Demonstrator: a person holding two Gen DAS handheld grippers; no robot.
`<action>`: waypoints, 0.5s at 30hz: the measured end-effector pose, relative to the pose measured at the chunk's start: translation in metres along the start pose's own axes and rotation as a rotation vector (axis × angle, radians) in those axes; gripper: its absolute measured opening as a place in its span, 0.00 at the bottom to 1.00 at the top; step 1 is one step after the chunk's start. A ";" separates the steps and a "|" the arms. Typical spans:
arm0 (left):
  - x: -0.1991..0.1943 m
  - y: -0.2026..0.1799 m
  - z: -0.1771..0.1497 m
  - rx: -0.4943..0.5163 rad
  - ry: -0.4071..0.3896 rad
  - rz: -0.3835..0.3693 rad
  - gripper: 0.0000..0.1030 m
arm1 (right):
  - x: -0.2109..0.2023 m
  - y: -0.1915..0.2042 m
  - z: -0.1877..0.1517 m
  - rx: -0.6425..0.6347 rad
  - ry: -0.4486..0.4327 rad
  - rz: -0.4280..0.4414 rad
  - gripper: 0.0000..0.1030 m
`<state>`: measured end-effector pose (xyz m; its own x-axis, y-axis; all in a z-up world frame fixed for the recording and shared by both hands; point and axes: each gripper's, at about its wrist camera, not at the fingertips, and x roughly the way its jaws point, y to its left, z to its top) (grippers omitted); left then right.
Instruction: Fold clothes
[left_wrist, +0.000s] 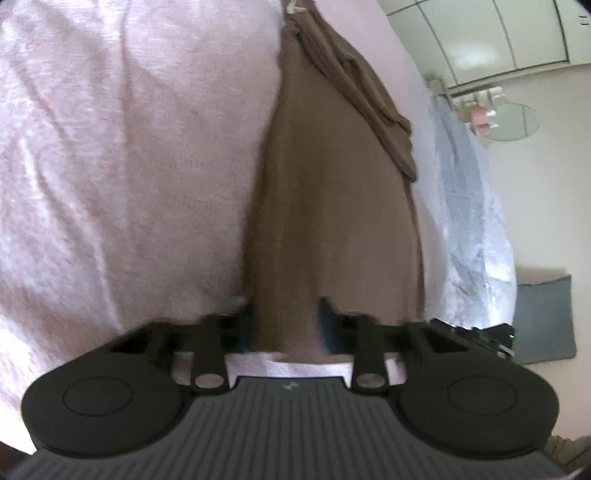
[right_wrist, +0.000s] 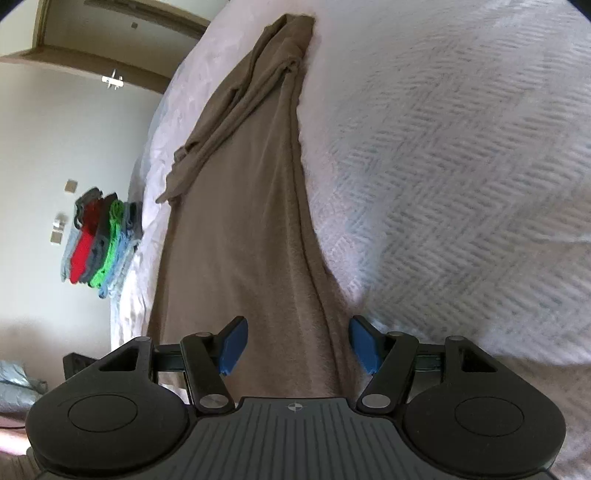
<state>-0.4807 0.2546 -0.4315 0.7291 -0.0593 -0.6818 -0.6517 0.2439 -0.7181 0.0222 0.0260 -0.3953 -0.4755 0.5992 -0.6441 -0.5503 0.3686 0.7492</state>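
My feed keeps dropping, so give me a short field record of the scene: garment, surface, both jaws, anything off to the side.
garment: brown garment, a long strip lying along the bed, a loose twisted part near its far end
surface: bed with pale pink-white textured cover
left gripper: jaws shut on the brown garment's near end
right gripper: jaws open, cloth between the blue pads, not pinched
side: stack of coloured folded clothes at the bed's edge, right wrist view
task state: fold not finished
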 end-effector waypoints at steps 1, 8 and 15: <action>0.000 0.002 0.001 0.000 0.004 0.004 0.02 | 0.002 0.001 -0.001 -0.006 0.010 -0.007 0.04; -0.036 -0.007 -0.009 0.080 -0.076 -0.007 0.01 | -0.025 0.007 -0.024 0.010 -0.081 0.001 0.01; -0.083 -0.015 -0.039 0.107 -0.129 -0.032 0.01 | -0.072 0.029 -0.059 0.044 -0.156 0.057 0.01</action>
<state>-0.5390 0.2184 -0.3694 0.7743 0.0548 -0.6304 -0.6070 0.3458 -0.7155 0.0002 -0.0488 -0.3364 -0.3908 0.7218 -0.5712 -0.4932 0.3597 0.7920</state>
